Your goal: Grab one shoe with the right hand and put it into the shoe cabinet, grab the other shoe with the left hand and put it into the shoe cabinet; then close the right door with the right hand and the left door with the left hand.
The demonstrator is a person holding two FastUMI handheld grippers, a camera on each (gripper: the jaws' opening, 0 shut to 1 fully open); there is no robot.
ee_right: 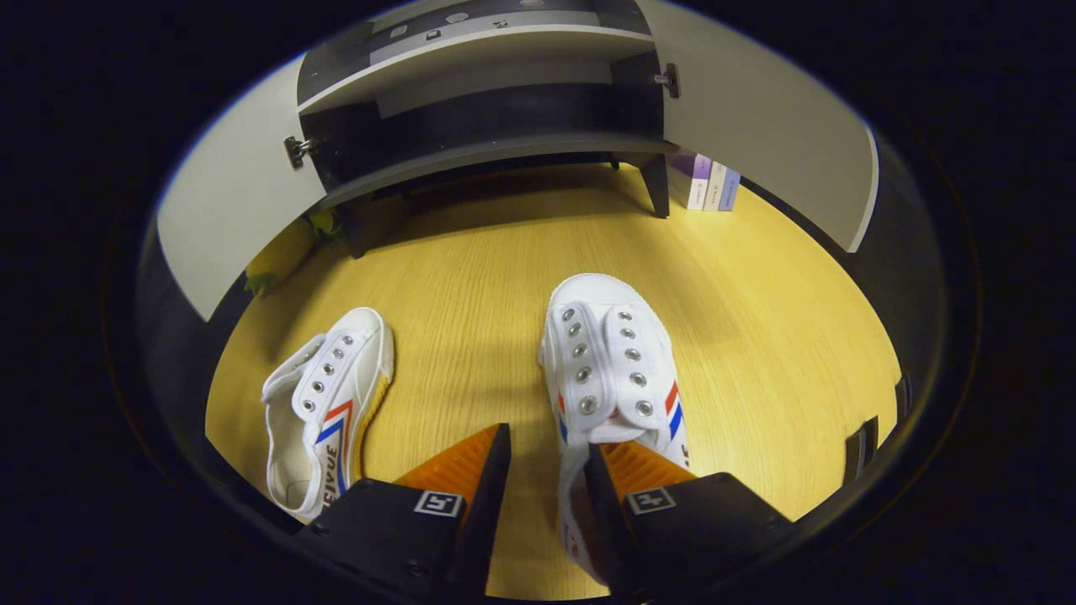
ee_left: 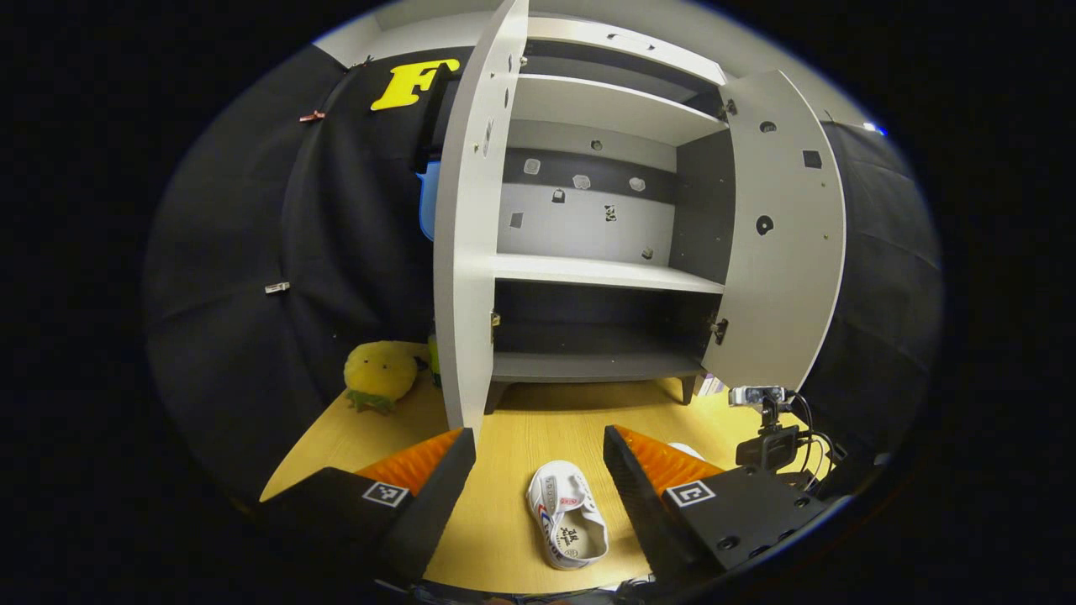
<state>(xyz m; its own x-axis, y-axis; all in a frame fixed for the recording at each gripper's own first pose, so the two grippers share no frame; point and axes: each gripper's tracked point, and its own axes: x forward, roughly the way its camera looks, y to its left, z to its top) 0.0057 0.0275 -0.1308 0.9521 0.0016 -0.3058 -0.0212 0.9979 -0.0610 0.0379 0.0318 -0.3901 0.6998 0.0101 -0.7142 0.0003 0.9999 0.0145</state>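
The white shoe cabinet (ee_left: 601, 270) stands with its left door (ee_left: 466, 227) and right door (ee_left: 786, 235) swung wide, and its shelves are bare. A white shoe (ee_left: 567, 517) with red and blue stripes lies on the wooden floor below my open left gripper (ee_left: 538, 435), which hangs above it without touching. In the right gripper view this shoe (ee_right: 332, 403) lies at the left and a second white shoe (ee_right: 609, 370) points toward the cabinet (ee_right: 471, 151). My right gripper (ee_right: 546, 441) is open and straddles that second shoe's side wall at the heel, one finger inside the opening.
A yellow plush toy (ee_left: 380, 374) sits on the floor left of the cabinet. A small camera on a stand (ee_left: 765, 420) with cables is at the right. Some books (ee_right: 710, 185) stand beside the cabinet's right leg. Open doors (ee_right: 227, 210) (ee_right: 756, 126) flank the floor.
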